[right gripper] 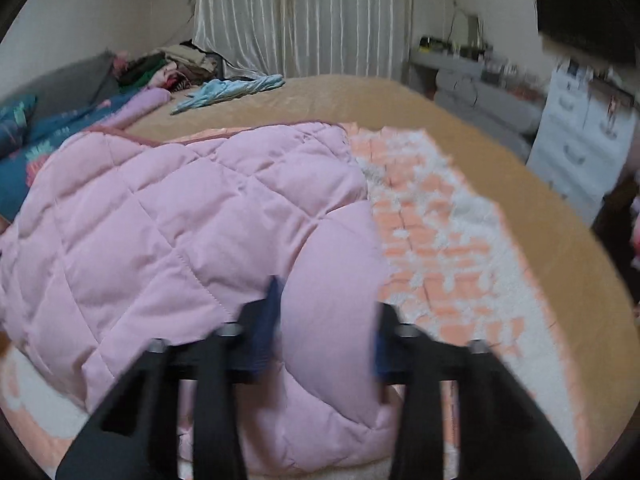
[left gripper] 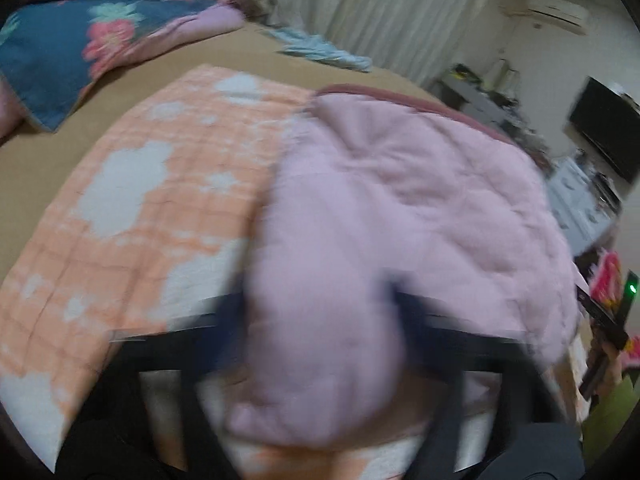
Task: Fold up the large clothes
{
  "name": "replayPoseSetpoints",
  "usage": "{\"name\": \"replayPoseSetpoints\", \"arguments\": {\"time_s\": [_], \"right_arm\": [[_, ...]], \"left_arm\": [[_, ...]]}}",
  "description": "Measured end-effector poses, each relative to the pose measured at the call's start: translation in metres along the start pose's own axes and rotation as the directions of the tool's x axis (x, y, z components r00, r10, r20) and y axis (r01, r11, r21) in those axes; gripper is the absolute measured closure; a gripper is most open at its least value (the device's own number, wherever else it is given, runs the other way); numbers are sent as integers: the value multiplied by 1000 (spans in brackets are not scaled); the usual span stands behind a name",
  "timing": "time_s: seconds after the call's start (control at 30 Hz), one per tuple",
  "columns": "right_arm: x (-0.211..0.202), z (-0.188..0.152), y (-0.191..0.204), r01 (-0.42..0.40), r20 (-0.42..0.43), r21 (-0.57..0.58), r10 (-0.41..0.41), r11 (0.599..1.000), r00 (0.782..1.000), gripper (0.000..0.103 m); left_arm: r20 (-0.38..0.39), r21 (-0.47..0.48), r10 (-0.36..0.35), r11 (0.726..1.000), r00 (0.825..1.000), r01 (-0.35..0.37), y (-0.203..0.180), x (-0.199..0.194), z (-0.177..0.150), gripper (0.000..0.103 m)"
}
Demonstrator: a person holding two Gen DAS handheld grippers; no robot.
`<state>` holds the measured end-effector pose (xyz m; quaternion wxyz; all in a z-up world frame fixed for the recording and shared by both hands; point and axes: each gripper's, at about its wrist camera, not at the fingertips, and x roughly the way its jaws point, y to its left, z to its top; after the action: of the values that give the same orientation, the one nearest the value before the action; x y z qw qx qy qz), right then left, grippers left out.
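A pink quilted padded garment [left gripper: 400, 208] lies on an orange-and-white blanket [left gripper: 152, 184] on the bed. My left gripper [left gripper: 320, 320] is shut on a thick fold of the pink garment's near edge; the view is blurred by motion. My right gripper [right gripper: 326, 320] is shut on another bulging fold of the same pink garment [right gripper: 160, 216] at its near right corner. The orange-and-white blanket [right gripper: 440, 232] shows to the right of it. The right gripper's body shows at the far right of the left wrist view [left gripper: 604, 320].
The bed has a tan cover [right gripper: 480, 128]. A blue floral quilt [left gripper: 80, 48] lies at the left, a light blue cloth [right gripper: 228, 92] and a clothes pile [right gripper: 176, 68] at the far side. White drawers [right gripper: 580, 148] and a desk [right gripper: 472, 76] stand on the right.
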<state>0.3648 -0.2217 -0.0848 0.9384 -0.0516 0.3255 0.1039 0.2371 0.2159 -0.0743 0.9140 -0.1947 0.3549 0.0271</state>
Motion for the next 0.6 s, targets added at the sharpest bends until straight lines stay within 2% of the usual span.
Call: {"name": "replayPoseSetpoints", "arguments": {"time_s": [0.03, 0.1, 0.2, 0.3, 0.4, 0.6], "right_arm": [[-2, 4, 1, 23, 16, 3, -23, 1000, 1000, 78], [-6, 15, -1, 38, 44, 32, -40, 999, 998, 83], [-6, 36, -4, 66, 70, 65, -71, 996, 995, 84], [3, 54, -6, 80, 82, 82, -86, 993, 993, 84], [21, 64, -8, 95, 56, 93, -100, 991, 993, 84], [65, 62, 3, 146, -46, 33, -145, 989, 988, 84]], "left_arm": [[10, 65, 58, 996, 998, -58, -15, 1, 5, 87], [45, 124, 105, 986, 993, -110, -34, -2, 20, 92], [101, 117, 129, 983, 986, -141, -44, -6, 48, 93], [119, 138, 155, 976, 981, -171, -52, -2, 72, 93], [98, 137, 191, 969, 977, -204, -51, 17, 84, 93], [22, 108, 244, 964, 970, -245, -30, 58, 81, 93]]}}
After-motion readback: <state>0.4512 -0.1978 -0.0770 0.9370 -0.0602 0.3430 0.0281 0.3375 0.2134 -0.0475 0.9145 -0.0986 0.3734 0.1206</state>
